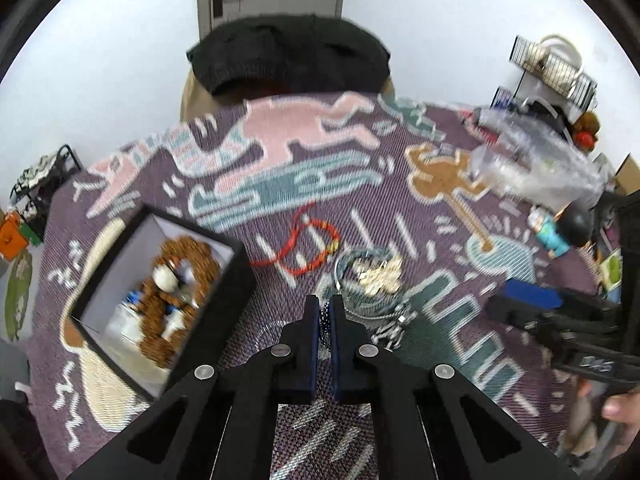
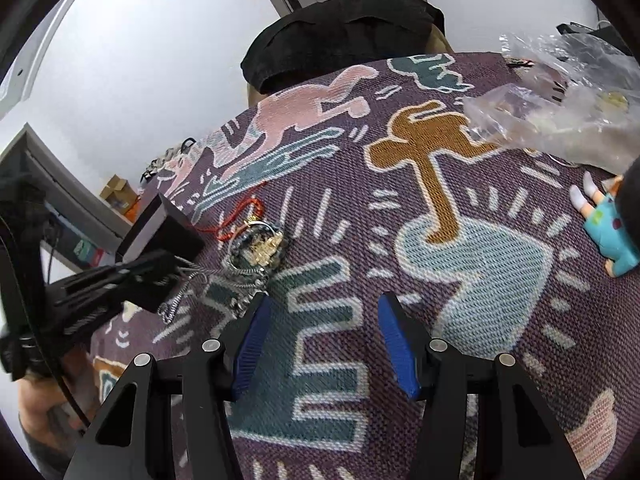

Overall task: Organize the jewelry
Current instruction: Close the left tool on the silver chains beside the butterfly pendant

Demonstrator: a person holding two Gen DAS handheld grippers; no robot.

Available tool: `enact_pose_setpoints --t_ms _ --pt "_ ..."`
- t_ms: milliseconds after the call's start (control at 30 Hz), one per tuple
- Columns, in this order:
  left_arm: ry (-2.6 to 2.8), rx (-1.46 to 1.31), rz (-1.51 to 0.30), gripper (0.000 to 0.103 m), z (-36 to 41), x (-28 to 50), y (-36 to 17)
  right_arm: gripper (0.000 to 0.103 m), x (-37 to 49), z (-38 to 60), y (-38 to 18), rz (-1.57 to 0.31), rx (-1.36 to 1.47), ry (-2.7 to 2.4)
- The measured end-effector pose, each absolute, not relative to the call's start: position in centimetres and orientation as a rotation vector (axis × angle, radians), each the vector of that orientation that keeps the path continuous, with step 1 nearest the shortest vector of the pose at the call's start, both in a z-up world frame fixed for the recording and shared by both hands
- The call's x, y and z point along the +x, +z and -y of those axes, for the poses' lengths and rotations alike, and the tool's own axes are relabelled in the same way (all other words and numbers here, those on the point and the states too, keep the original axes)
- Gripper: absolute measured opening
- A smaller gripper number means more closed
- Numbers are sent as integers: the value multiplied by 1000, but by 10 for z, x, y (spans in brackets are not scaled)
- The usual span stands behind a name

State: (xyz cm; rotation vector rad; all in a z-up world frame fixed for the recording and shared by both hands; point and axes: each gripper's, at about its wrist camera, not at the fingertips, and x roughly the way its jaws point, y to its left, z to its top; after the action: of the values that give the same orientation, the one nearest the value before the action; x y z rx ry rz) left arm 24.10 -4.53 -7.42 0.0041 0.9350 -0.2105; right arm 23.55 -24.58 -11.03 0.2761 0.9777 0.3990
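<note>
My left gripper (image 1: pixel 325 306) is shut on a dark blue beaded chain (image 1: pixel 325 326) that hangs between its pads, just above the patterned cloth. A black open box (image 1: pixel 160 300) holding a brown beaded bracelet (image 1: pixel 180 292) sits to its left. A jewelry pile (image 1: pixel 376 276) with a gold piece and silver chains (image 1: pixel 394 322) lies just ahead; it also shows in the right wrist view (image 2: pixel 256 254). A red cord bracelet (image 1: pixel 316 246) lies beyond it. My right gripper (image 2: pixel 322 310) is open and empty over the cloth, right of the pile. The left gripper (image 2: pixel 136 280) shows there too.
Crumpled clear plastic bags (image 1: pixel 536 164) lie at the far right of the table. A small figurine in teal (image 2: pixel 610 236) lies at the right. A chair with a black garment (image 1: pixel 288 56) stands behind the table. The box (image 2: pixel 160 232) stands left of the pile.
</note>
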Motion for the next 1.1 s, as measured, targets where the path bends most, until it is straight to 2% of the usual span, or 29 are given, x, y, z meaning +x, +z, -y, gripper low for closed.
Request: enact_pose_setpoints --t_ms 567,667,733,1100 --pt "-170 -16 -717 4 14 221 35 54 271 201 -105 -1003 232 453" --pt "-158 -22 -696 4 6 219 46 47 277 192 -111 -1030 214 451" --pt "-149 -24 -683 4 1 218 52 38 279 185 -114 -1048 197 454" --pt "-132 -27 -655 4 -13 210 63 35 281 153 -130 -1080 49 364"
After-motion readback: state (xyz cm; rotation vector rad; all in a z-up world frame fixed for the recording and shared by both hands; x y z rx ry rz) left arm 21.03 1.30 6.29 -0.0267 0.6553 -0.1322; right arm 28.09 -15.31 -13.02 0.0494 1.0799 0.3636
